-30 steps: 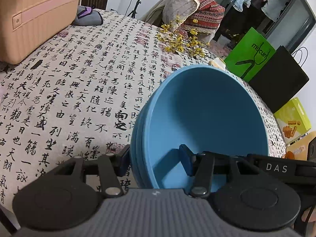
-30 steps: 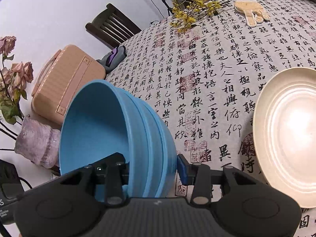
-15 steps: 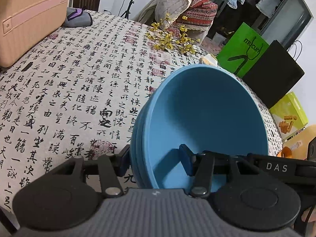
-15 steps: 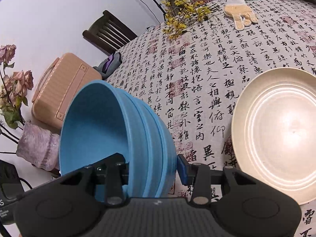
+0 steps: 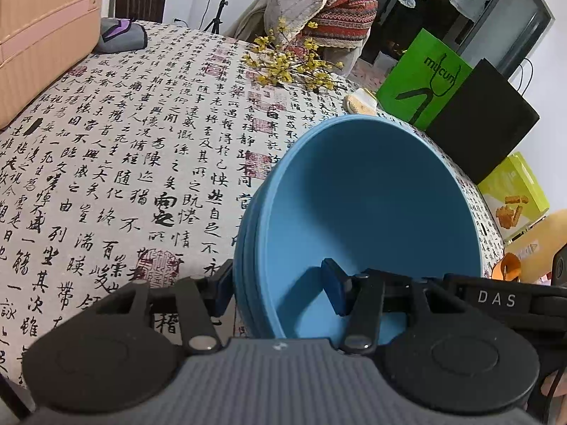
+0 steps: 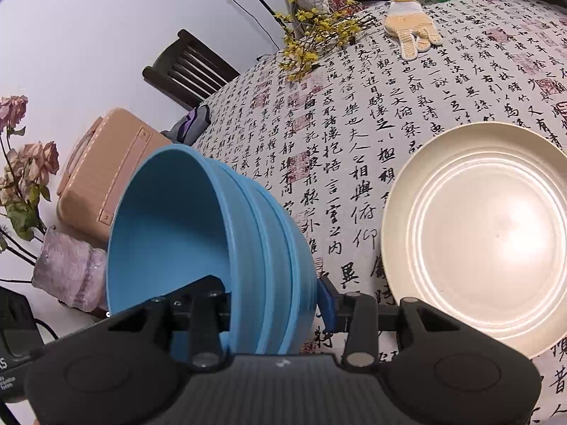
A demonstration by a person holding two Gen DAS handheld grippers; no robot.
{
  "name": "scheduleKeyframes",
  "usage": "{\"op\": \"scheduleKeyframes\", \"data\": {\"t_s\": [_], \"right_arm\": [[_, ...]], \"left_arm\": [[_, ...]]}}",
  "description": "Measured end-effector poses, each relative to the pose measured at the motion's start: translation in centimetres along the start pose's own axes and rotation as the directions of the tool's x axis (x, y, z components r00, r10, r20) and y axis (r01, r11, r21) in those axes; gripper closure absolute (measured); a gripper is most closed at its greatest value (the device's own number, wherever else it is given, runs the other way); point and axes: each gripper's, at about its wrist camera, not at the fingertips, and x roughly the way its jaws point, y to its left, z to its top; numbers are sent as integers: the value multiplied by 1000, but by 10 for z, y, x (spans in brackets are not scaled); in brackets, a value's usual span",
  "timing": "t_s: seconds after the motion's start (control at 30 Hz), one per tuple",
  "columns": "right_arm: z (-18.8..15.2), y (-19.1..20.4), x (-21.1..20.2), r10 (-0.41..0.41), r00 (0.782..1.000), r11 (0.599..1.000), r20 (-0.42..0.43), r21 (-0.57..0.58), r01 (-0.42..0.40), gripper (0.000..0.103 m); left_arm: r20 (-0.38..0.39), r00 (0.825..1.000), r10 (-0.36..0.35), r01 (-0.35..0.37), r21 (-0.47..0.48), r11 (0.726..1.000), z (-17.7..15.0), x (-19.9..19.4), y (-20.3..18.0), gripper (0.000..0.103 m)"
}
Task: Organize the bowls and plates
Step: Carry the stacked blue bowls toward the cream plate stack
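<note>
A: Where do you stand with the bowls?

B: You have the blue bowl stack (image 5: 365, 219) gathered: several bowls nested together. Your left tool (image 5: 278, 288) pinches one side of the rim, one pad outside, one inside. Your right tool (image 6: 273, 304) pinches the opposite side the same way. The stack hangs tilted between the two tools, above the desk (image 5: 124, 163), not resting on it.

A: And the plates?

B: One cream plate (image 6: 475, 237) lies flat on the desk, just right of the stack in the right wrist view, apart from it. No other plate shows, so you cannot tell whether more wait out of sight.

A: So what is left?

B: By my reading, nesting is done; you have yet to set the stack down, likely on or beside that plate, and let go.
</note>
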Motion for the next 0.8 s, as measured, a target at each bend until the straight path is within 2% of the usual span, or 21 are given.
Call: {"op": "scheduleKeyframes", "data": {"t_s": [0.8], "right_arm": [[7,-30,-27,4,999,1000,41,29,-5,64]], "left_arm": [[3,1000,-12,12,30,999,-2,9,-39,51]]}}
